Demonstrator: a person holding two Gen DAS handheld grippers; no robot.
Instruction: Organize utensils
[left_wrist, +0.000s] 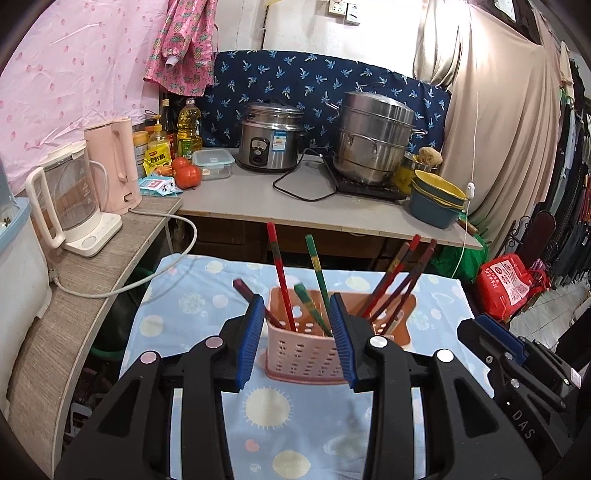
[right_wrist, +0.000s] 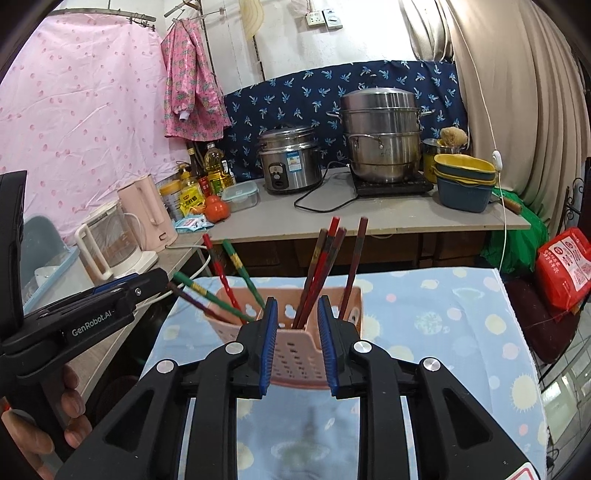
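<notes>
A pink plastic caddy (left_wrist: 306, 354), its walls pierced with slots, stands on the low surface (left_wrist: 266, 410) under a pale blue cloth printed with suns and planets. Two compartments: from one lean red and green chopsticks (left_wrist: 281, 273), from the other a bundle of darker red ones (left_wrist: 402, 273), all slim, lacquered and tilted outward.

The left hand-held gripper (left_wrist: 299, 339) sits just short of the caddy, its ribbed blue pads spread with nothing between them; the caddy and sticks only show through the gap. The right hand-held gripper (right_wrist: 297, 341) hangs just as close, jaws parted more narrowly, also pinching nothing. A hand (right_wrist: 44, 424) wraps the left tool's handle at the edge of the right view.

Behind, a higher grey surface (left_wrist: 314, 199) is crowded: a steel rice cooker (left_wrist: 269, 138), a stacked steel steamer (left_wrist: 375, 136) on a hob, yellow and blue bowls (left_wrist: 437, 199), tomatoes (left_wrist: 186, 173), oil bottles (left_wrist: 189, 127), a lidded box (left_wrist: 213, 162). A glass kettle (left_wrist: 68, 195) and a pink one (left_wrist: 112, 162) stand to the left, cords trailing toward the cloth.
</notes>
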